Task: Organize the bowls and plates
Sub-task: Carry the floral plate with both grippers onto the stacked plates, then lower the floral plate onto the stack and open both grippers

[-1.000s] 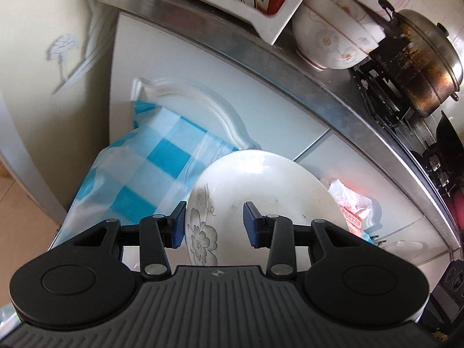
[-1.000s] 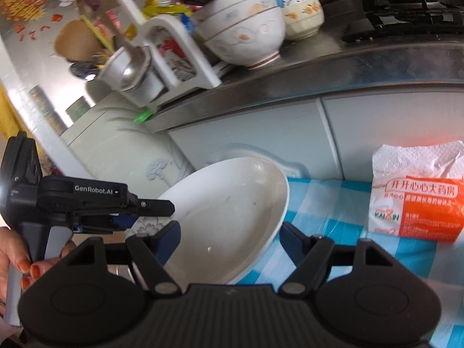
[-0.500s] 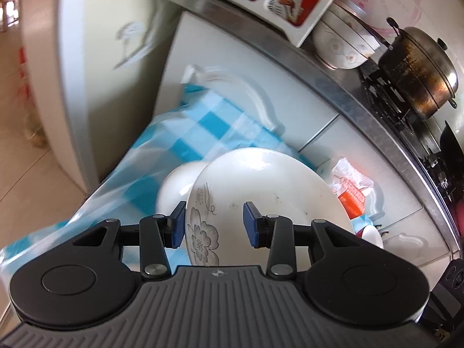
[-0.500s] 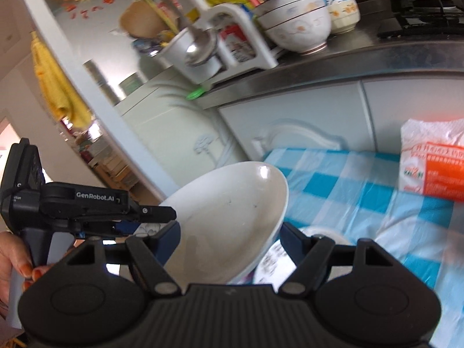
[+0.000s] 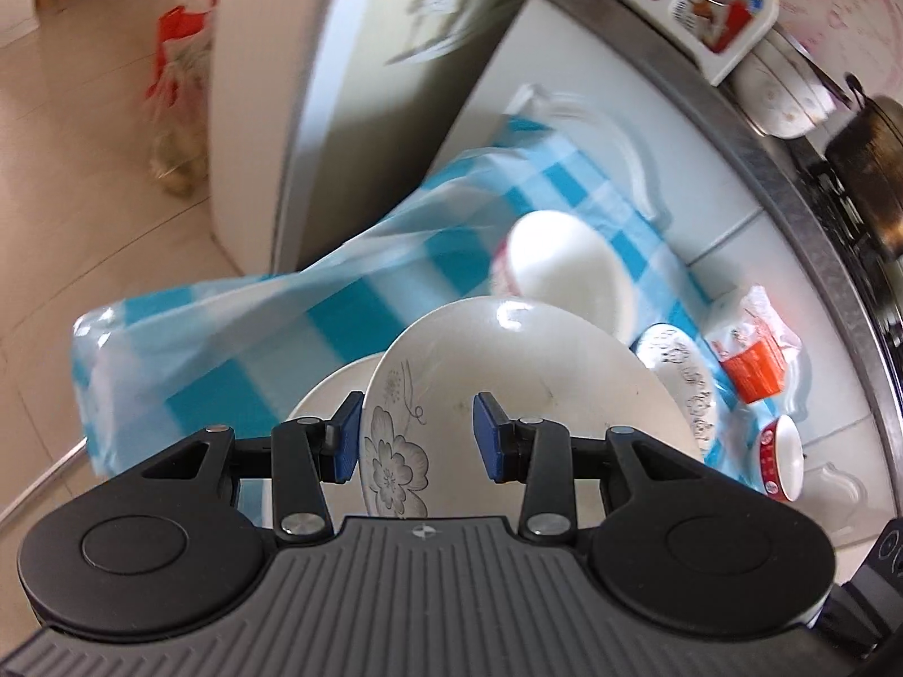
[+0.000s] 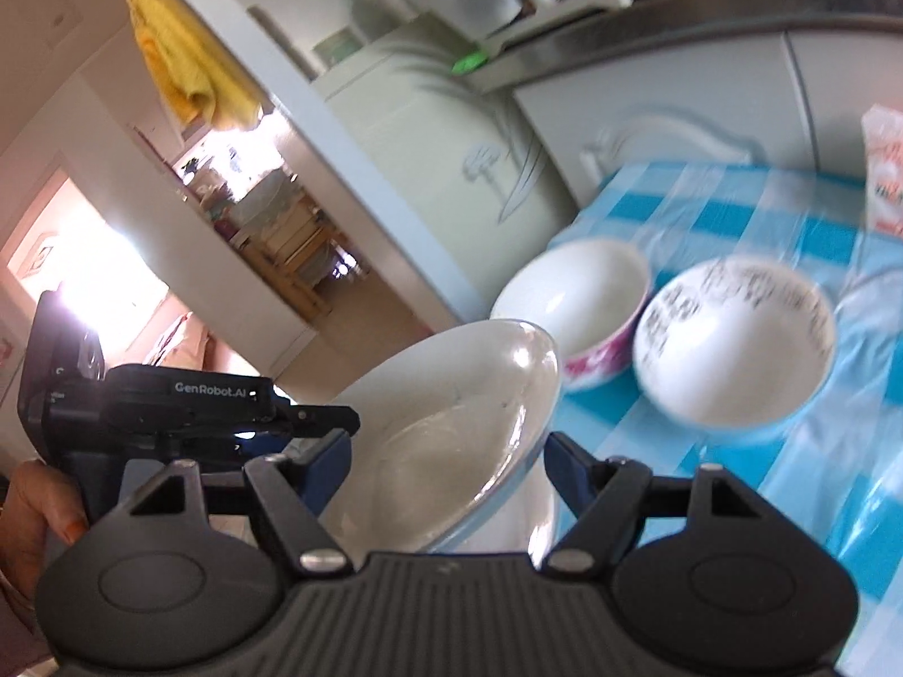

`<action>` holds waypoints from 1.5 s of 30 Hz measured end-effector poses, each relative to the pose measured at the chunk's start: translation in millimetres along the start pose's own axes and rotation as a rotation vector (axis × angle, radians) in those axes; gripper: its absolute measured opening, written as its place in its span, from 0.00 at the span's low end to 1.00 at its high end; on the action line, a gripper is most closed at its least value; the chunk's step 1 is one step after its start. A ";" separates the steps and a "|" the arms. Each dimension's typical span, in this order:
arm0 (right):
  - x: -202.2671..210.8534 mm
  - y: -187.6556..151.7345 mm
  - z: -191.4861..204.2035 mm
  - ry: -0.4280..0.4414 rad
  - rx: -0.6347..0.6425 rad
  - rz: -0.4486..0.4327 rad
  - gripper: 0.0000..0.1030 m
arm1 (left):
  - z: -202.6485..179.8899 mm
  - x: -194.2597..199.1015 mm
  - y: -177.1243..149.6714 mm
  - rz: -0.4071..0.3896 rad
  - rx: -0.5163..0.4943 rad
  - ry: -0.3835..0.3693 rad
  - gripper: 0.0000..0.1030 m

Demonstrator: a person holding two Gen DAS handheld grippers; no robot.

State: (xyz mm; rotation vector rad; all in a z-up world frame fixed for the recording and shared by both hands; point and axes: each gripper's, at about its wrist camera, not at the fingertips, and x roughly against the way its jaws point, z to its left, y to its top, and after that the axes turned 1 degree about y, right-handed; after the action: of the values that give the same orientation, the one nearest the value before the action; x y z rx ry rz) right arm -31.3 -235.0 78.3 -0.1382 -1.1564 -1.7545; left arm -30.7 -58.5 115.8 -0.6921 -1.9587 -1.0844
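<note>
A deep white plate [image 5: 536,366] with a grey flower print hangs tilted over the blue-checked table [image 5: 226,350]. My left gripper [image 5: 416,437] is shut on its flowered rim. My right gripper [image 6: 446,462] is shut on the opposite side of the same plate [image 6: 451,406], and the left gripper [image 6: 338,423] shows beyond it, held by a hand. Under the held plate lies another white plate [image 5: 327,395]. Further back on the cloth stand a white bowl with pink print [image 6: 575,293] and a bowl with black markings [image 6: 733,338].
A small red-rimmed bowl [image 5: 781,462] and an orange-and-white packet [image 5: 756,350] lie at the table's right end. White cabinets and a steel counter [image 5: 790,180] with bowls and a pot stand behind. A fridge [image 6: 429,130] is at the left, and a red bag [image 5: 175,84] stands on the floor.
Both grippers have carried the plate together back from the cabinet and out over the table. The bowls and the second plate underneath have come into view.
</note>
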 end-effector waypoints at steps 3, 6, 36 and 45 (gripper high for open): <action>-7.1 -10.9 4.1 0.006 0.007 0.030 0.74 | 8.7 -0.2 -7.6 -0.019 0.006 0.023 0.42; -12.3 -19.5 7.3 0.005 0.025 0.051 0.74 | 13.4 -1.4 -11.9 -0.034 0.006 0.034 0.42; -22.0 -40.3 9.9 -0.119 0.124 0.126 0.84 | 35.4 -2.9 -27.2 -0.085 -0.097 0.099 0.50; 9.5 -29.0 -19.2 -0.212 -0.001 0.087 0.94 | 12.6 2.2 -21.6 -0.104 -0.166 0.116 0.61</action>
State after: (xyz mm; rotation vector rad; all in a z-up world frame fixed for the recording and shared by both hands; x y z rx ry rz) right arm -50.9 -254.1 54.8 -0.3770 -1.2814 -1.6936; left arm -52.7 -58.0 103.8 -0.6060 -1.8372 -1.3318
